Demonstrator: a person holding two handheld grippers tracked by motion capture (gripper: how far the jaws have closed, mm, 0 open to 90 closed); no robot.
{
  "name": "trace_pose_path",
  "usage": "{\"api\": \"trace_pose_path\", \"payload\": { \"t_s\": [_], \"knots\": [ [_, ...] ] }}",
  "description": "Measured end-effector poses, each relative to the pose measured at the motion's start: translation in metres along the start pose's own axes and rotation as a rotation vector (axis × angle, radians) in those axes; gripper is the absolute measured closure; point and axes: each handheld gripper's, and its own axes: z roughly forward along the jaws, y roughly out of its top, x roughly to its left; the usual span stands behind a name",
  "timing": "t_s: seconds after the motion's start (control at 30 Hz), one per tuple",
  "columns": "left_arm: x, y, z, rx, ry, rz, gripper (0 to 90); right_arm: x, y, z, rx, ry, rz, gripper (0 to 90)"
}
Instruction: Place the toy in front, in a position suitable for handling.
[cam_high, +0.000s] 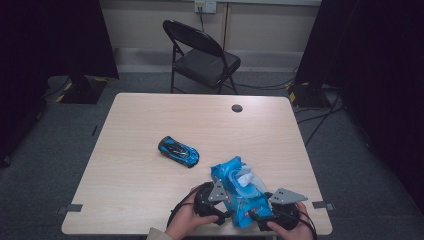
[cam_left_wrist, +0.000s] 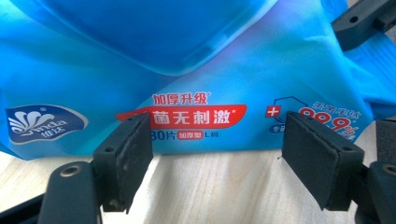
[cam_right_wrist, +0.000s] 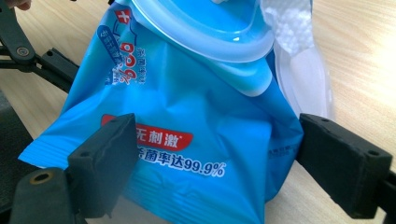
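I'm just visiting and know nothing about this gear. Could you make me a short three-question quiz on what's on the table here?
1. True or false: the wipes pack has its lid open with a white wipe sticking out.
2. What lies apart from the pack, nearer the table's middle? A) blue toy car B) mug C) book
3. How do the left gripper jaws stand relative to the pack?

Key: 1 true. 2 A. 3 Open, just in front of its lower edge, not clamping it.
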Motion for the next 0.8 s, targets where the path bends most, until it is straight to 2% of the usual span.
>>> {"api": "trace_pose_path", "payload": {
  "t_s": [0.03, 0.47, 0.8],
  "knots": [
    [0.001, 0.000, 0.000, 0.004, -0.002, 0.008, 24.1, 0.000, 0.000, 0.000, 0.001, -0.001, 0.000, 13.0],
    [0.012, 0.003, 0.008, -0.014, -0.020, -0.019, 22.1, -0.006, 0.003, 0.005, -0.014, -0.024, 0.041, 13.0],
    [0.022, 0.008, 0.015, -0.014, -0.032, -0.007, 22.0, -0.011, 0.004, 0.008, -0.024, -0.061, 0.073, 13.4]
  ]
}}
